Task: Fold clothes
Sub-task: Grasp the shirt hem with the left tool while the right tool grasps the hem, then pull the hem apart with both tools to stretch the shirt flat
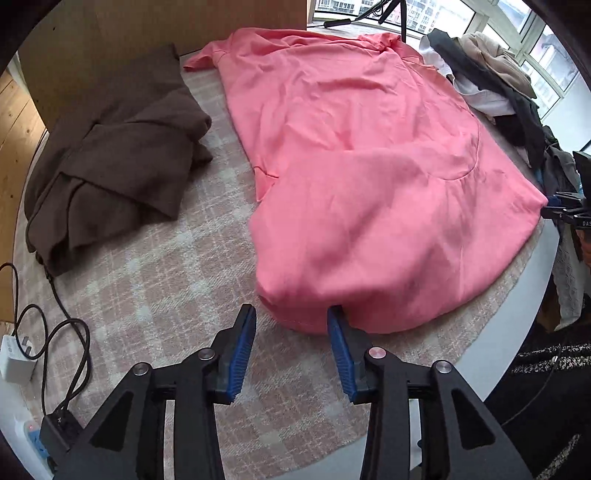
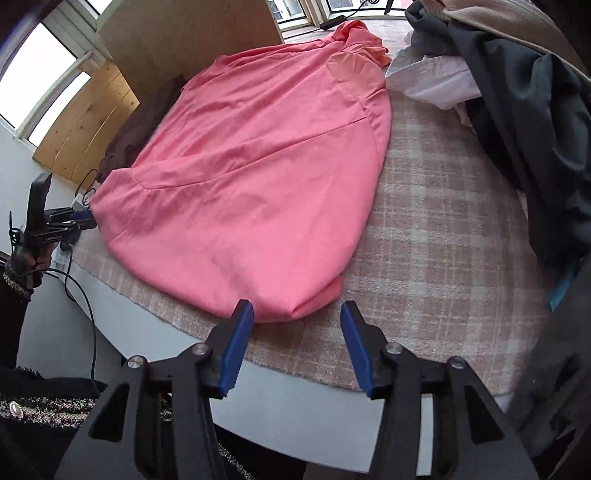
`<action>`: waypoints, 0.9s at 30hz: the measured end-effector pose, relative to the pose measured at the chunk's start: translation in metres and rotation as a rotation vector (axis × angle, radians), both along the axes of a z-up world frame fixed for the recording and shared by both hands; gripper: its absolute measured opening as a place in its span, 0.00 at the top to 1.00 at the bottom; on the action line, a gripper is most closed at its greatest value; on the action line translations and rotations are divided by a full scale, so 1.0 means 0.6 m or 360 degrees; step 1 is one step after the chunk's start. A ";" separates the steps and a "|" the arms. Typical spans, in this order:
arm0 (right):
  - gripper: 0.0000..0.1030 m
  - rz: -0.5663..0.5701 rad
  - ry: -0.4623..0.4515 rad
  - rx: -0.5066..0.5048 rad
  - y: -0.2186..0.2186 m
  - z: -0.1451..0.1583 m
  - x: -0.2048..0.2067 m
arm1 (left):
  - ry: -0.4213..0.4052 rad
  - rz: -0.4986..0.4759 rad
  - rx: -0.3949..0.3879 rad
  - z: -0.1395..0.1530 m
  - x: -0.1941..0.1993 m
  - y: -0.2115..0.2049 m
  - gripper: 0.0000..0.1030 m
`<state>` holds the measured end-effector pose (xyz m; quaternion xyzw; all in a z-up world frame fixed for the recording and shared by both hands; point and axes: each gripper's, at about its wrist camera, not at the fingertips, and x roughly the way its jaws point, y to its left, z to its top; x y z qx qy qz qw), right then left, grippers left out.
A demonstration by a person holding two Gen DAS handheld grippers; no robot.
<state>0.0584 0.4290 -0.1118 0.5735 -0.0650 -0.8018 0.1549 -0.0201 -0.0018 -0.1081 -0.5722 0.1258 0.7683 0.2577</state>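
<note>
Two grippers, left gripper [image 1: 291, 314] and right gripper [image 2: 297, 309], sit wide open, holding nothing, at the pink garment's [image 1: 362, 155] near hem; its long axis runs from the surface's [image 2: 436, 236] near edge to the far edge.

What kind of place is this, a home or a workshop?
Most likely a room in a home. A pink garment lies on a table with a checked cloth, a pile of clothes waits beside it, and large windows show apartment buildings outside.
</note>
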 end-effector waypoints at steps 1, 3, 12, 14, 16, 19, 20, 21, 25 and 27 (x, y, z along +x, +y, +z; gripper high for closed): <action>0.53 0.0019 -0.0003 0.0031 -0.003 -0.007 -0.002 | 0.0012 -0.0019 0.0031 -0.002 -0.004 0.009 0.66; 0.52 0.0063 0.0005 0.0103 -0.010 -0.016 -0.007 | 0.0006 -0.0059 0.0106 0.002 -0.011 0.026 0.82; 0.96 0.0188 0.0148 0.0069 -0.018 0.013 -0.018 | -0.0013 -0.0055 0.0183 0.108 0.009 0.017 1.00; 0.96 0.0129 0.0200 -0.0065 0.009 0.063 -0.005 | 0.0001 0.0001 0.0145 0.146 0.023 -0.010 1.00; 0.96 0.0118 0.0291 -0.0129 0.033 0.127 0.020 | -0.0001 0.0047 0.0098 0.176 0.056 -0.034 1.00; 0.96 0.0130 0.0390 -0.0198 0.050 0.206 0.050 | 0.0006 0.0082 0.0080 0.186 0.076 -0.060 1.00; 0.96 0.0105 0.0393 -0.0145 0.055 0.207 0.047 | 0.0006 0.0094 0.0075 0.185 0.079 -0.064 1.00; 0.96 0.0076 0.0391 -0.0082 0.059 0.205 0.042 | 0.0011 0.0085 0.0078 0.170 0.074 -0.057 1.00; 0.96 -0.0137 0.0279 0.0116 0.098 0.146 -0.003 | 0.0017 -0.0022 0.0095 0.102 0.053 -0.002 0.85; 0.96 -0.0239 0.0260 0.0163 0.124 0.118 -0.025 | 0.0018 -0.0087 0.0104 0.067 0.042 0.030 0.77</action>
